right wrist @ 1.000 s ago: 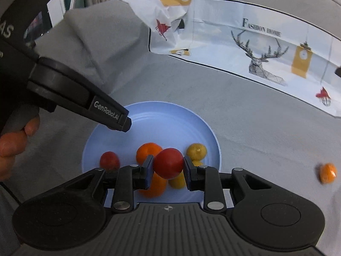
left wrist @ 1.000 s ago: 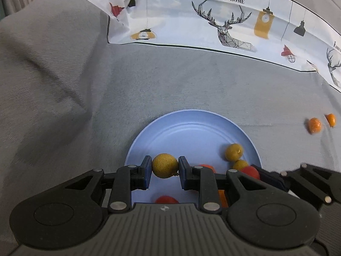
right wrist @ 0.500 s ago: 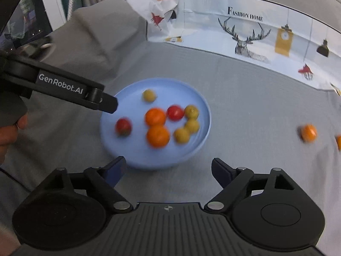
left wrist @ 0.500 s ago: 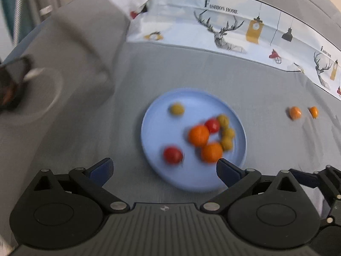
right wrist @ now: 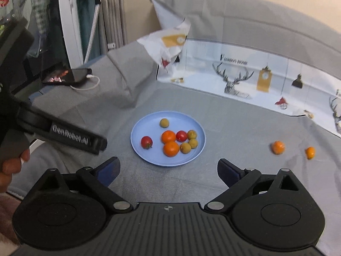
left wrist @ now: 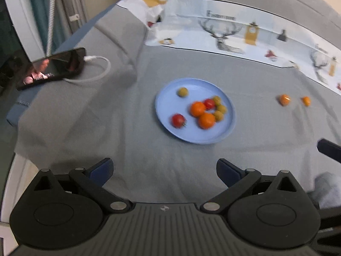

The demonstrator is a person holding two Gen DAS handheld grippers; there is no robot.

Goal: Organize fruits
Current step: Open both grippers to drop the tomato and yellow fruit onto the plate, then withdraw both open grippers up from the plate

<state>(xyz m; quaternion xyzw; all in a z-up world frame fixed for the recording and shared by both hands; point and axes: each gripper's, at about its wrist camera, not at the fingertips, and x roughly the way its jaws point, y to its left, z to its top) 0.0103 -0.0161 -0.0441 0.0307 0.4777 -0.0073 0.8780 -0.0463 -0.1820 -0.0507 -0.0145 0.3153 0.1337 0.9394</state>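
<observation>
Fruits [right wrist: 170, 141] on plate [right wrist: 149, 157]; hand [right wrist: 10, 166] right-view only

Matt plate [right wrist: 149, 128] — plastic, seemingly

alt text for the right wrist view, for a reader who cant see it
A blue plate on grey cloth holds two oranges, two red tomatoes and four yellow-green fruits; two small oranges lie on the cloth to its right. The right gripper, jaws opening and empty, fills the foreground.
</observation>
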